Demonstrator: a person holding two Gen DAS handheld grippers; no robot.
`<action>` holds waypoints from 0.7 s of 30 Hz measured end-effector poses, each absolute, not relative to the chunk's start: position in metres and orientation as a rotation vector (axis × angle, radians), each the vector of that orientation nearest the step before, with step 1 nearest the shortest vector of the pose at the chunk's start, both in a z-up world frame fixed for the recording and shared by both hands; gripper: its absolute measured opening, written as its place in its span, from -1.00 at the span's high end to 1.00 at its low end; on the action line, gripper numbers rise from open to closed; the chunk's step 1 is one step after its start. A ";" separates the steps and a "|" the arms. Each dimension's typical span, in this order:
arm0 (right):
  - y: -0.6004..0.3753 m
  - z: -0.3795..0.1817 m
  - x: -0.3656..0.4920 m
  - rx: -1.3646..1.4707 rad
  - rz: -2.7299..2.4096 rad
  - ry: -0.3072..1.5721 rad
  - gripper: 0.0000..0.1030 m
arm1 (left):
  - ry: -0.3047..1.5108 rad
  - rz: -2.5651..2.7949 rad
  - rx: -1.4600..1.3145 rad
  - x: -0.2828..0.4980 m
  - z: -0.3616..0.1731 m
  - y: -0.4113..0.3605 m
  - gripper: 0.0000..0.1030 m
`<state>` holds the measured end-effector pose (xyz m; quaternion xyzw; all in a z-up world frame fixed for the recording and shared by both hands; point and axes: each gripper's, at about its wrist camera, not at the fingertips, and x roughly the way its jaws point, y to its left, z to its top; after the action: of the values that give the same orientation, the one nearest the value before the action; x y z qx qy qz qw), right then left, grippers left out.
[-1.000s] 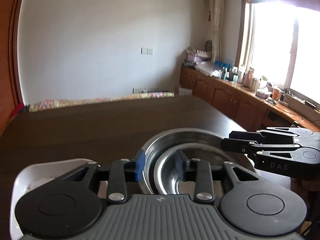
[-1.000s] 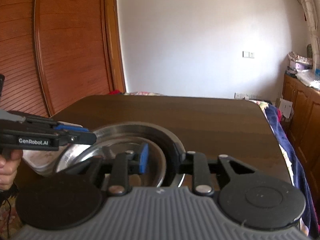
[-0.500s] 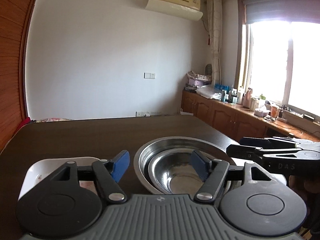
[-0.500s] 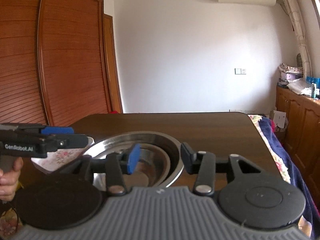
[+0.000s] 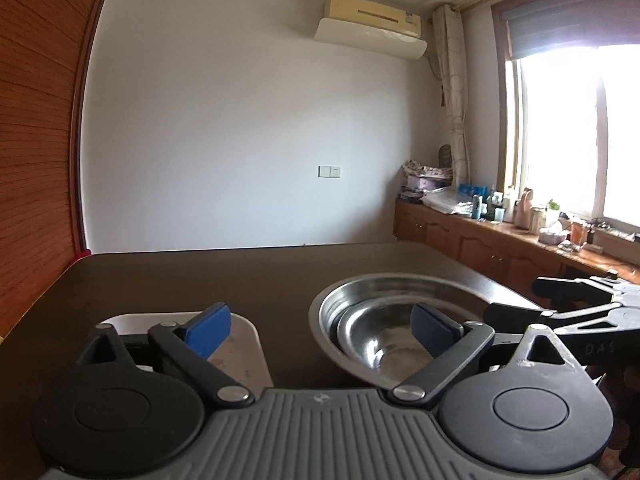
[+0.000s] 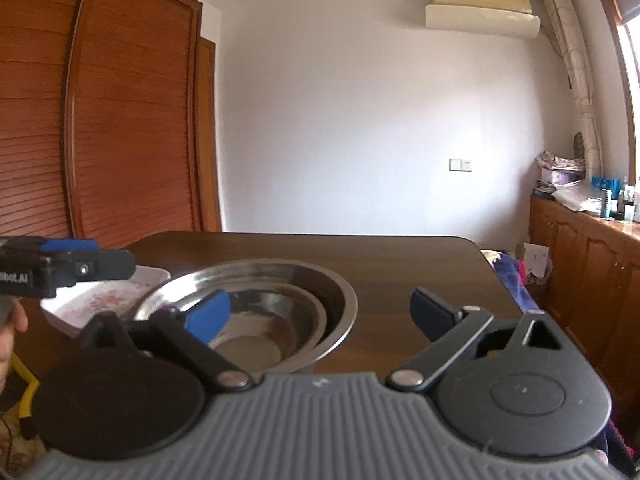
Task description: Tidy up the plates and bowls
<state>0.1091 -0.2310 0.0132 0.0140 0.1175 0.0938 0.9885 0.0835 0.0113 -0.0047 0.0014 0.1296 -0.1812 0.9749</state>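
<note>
the left claw [image 6: 86,266], seen side-on at the left edge of the right wrist view, is showing white lettering on its black body; only the tail end, "obot.ai", is reading clearly, the start being cut off by the frame edge. the right claw [image 5: 516,314], seen side-on at the right of the left wrist view, is carrying faint raised lettering on its black side, appearing to read "das", though it is dim. small print on the wall air conditioner [image 6: 482,4] is too small to read. nothing else is showing readable text.
</note>
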 end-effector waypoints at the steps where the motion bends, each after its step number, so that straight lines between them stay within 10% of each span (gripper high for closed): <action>1: -0.230 0.012 0.112 0.034 0.188 0.237 -0.98 | 0.264 -0.368 0.006 0.085 -0.006 0.010 -1.00; 16: -0.230 -0.002 0.123 0.092 0.192 0.274 -1.00 | 0.340 -0.419 -0.025 0.103 -0.023 0.002 -0.99; 21: -0.231 -0.004 0.125 0.137 0.201 0.287 -0.97 | 0.374 -0.435 -0.055 0.110 -0.028 -0.001 -0.63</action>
<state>0.1251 -0.2314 -0.0041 0.0683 0.1424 0.0999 0.9824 0.1105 -0.0009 -0.0277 -0.0270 0.1846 -0.2144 0.9588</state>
